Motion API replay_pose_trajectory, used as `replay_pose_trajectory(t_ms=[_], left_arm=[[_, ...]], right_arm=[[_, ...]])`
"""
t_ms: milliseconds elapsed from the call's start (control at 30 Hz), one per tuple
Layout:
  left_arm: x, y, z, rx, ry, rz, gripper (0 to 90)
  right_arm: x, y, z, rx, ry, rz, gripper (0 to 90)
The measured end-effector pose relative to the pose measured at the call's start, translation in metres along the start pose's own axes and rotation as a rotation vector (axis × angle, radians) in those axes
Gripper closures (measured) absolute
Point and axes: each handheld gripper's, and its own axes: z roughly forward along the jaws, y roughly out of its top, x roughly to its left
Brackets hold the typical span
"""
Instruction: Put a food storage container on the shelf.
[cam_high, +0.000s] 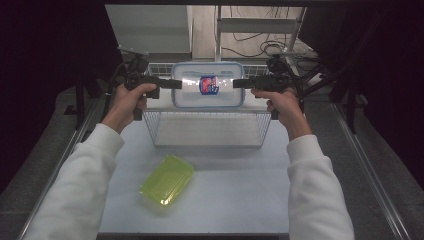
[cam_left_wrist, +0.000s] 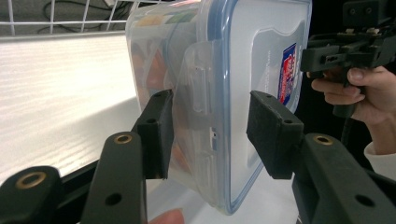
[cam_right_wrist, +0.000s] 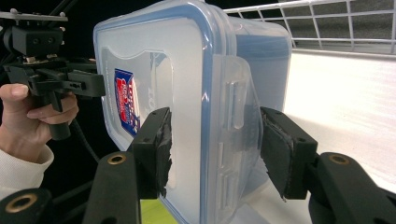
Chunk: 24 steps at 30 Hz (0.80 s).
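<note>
Clear lidded container (cam_high: 208, 85) with colourful contents, above wire basket (cam_high: 207, 129).

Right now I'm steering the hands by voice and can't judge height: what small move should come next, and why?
Probably lower both hands together. The clear lidded container hangs over the wire basket, held at its left end by the left gripper and at its right end by the right gripper, so it seems ready to go down level.
</note>
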Motion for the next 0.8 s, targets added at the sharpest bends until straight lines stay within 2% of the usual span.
replay_pose_trajectory(t_ms=[167, 233, 400, 667, 800], left_arm=[[0.009, 0.006, 0.004, 0.0, -0.015, -0.053, 51.0], [0.014, 0.009, 0.006, 0.002, -0.024, -0.088, 50.7], [0.025, 0.014, 0.011, -0.006, -0.046, -0.14, 50.1], [0.039, 0.018, 0.019, -0.025, -0.082, -0.214, 49.6], [0.043, 0.019, 0.024, -0.033, -0.067, -0.23, 48.0]], right_arm=[[-0.007, 0.004, 0.003, 0.005, 0.015, 0.057, 46.9], [-0.01, 0.006, 0.004, 0.007, 0.018, 0.087, 46.8], [-0.016, 0.009, 0.008, 0.006, 0.014, 0.145, 46.1], [-0.021, 0.012, 0.013, -0.007, -0.008, 0.238, 44.6], [-0.02, 0.015, 0.017, 0.002, -0.042, 0.275, 41.1]])
